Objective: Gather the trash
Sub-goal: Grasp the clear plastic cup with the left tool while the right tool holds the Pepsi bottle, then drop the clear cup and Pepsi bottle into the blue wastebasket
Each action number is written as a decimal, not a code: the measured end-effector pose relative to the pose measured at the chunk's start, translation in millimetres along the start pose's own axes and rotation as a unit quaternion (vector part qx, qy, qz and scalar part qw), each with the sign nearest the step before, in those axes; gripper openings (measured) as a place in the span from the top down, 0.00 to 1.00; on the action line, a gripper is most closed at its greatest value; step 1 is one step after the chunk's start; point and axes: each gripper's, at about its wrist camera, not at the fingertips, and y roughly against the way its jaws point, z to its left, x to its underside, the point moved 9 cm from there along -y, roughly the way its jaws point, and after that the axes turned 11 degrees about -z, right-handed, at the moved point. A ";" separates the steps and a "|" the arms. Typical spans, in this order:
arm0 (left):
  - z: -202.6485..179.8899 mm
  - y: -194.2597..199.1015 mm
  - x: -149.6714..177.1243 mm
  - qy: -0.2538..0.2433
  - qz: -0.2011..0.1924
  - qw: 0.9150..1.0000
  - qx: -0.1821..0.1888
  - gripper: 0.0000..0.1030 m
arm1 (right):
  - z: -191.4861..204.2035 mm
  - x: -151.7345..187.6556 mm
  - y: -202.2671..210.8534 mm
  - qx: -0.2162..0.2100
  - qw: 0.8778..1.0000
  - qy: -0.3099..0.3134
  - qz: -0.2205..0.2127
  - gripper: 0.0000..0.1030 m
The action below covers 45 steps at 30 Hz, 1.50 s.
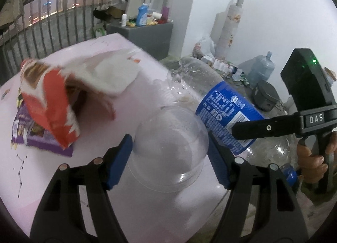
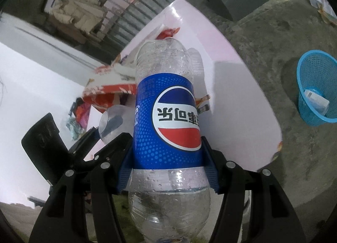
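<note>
Empty cola bottle [image 2: 168, 129], clear plastic with a blue label, sits clamped in the right gripper [image 2: 168, 171]: blue pads press on both sides of the label band, so the jaws are closed on it. In the right wrist view its long axis runs straight up the frame, base toward the top, neck and cap toward the bottom edge; label print reads upside down. In the left wrist view the same bottle lies on a slant from upper centre to lower right, blue cap low at the right beside the person's hand [image 1: 311, 158] on the trigger. Bottle hangs above the pale pink table [image 2: 231, 87], near its edge. Left gripper [image 1: 170, 150] has its jaws apart either side of a clear domed plastic lid [image 1: 168, 148], lower centre; pads look just beside the dome, and whether they press on it I cannot tell. Dome faces the camera, its flat rim toward the bottom of the frame. Further out, upper left: a torn red and white snack bag [image 1: 63, 100] over a purple wrapper [image 1: 38, 135]. Blue mesh bin [image 2: 316, 87] stands on the concrete floor at right, well apart from the table, something white already in it. Judgement: step in hand is carrying the bottle to the bin; keep the clamp on the label band, bring it over the rim before letting go, and close squarely on the lid, which will likely flex.
</note>
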 end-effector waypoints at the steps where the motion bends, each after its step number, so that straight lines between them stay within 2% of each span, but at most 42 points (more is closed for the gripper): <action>1: -4.4 -2.6 -4.0 -0.003 0.000 1.000 0.005 0.36 | -1.7 -2.8 4.9 0.000 1.000 -0.003 -0.007 0.44; 7: -54.1 -33.0 -50.2 -0.026 -0.001 0.998 0.063 0.36 | -41.6 -32.6 60.6 0.009 0.994 -0.062 -0.089 0.44; 10: -88.3 -70.3 -76.1 -0.031 0.029 0.995 0.091 0.36 | -87.9 -46.2 90.2 0.012 0.981 -0.147 -0.130 0.43; 11: -99.0 -83.9 -82.4 -0.030 0.042 0.993 0.102 0.36 | -112.3 -50.6 100.7 0.013 0.971 -0.190 -0.143 0.43; 14: -138.4 -136.6 -99.0 -0.034 0.085 0.986 0.137 0.35 | -169.4 -58.6 118.6 0.031 0.948 -0.264 -0.174 0.43; 15: -154.1 -162.0 -100.9 -0.031 0.113 0.982 0.151 0.35 | -185.1 -59.4 120.8 0.037 0.942 -0.283 -0.178 0.43; 18: -190.1 -223.5 -101.0 -0.054 0.156 0.973 0.158 0.35 | -234.7 -62.4 117.5 0.038 0.921 -0.344 -0.180 0.42; 21: -214.4 -273.7 -99.0 -0.072 0.178 0.968 0.162 0.35 | -277.6 -67.5 101.9 0.033 0.905 -0.386 -0.175 0.41; 22: -224.4 -297.3 -96.4 -0.079 0.186 0.966 0.161 0.35 | -292.6 -69.1 97.1 0.038 0.895 -0.407 -0.178 0.41; 23: -225.6 -309.9 -93.5 -0.085 0.191 0.965 0.156 0.28 | -316.9 -70.8 90.9 0.046 0.880 -0.436 -0.184 0.39; 24: -228.0 -324.0 -92.4 -0.090 0.194 0.966 0.144 0.24 | -329.7 -73.5 84.8 0.046 0.875 -0.445 -0.188 0.27; 25: -229.1 -337.7 -93.2 -0.091 0.184 0.970 0.129 0.23 | -345.5 -75.3 80.5 0.051 0.869 -0.453 -0.190 0.22; 28: -231.4 -350.5 -95.5 -0.065 0.170 0.976 0.117 0.23 | -395.7 -71.0 73.1 0.108 0.848 -0.478 -0.199 0.22; 30: -232.3 -345.6 -93.7 -0.048 0.169 0.976 0.126 0.22 | -408.8 -64.1 70.5 0.117 0.841 -0.487 -0.205 0.22; 33: -229.0 -327.5 -98.7 -0.057 0.141 0.978 0.143 0.20 | -408.0 -52.5 68.2 0.122 0.842 -0.482 -0.210 0.22; 36: -228.3 -309.9 -108.4 -0.065 0.113 0.979 0.156 0.18 | -398.3 -40.9 69.0 0.138 0.850 -0.467 -0.203 0.22; 38: -228.9 -289.4 -114.8 -0.055 0.101 0.977 0.179 0.12 | -393.4 -36.1 77.2 0.152 0.855 -0.453 -0.202 0.22; 41: -224.8 -257.8 -121.7 -0.053 0.084 0.977 0.189 0.11 | -379.5 -30.7 95.7 0.200 0.868 -0.407 -0.204 0.22; 44: -217.7 -223.6 -127.7 -0.060 0.065 0.980 0.181 0.11 | -353.4 -37.0 117.6 0.266 0.883 -0.330 -0.203 0.22; 45: -213.8 -212.5 -128.5 -0.060 0.061 0.980 0.178 0.11 | -341.7 -41.5 124.7 0.290 0.887 -0.298 -0.203 0.19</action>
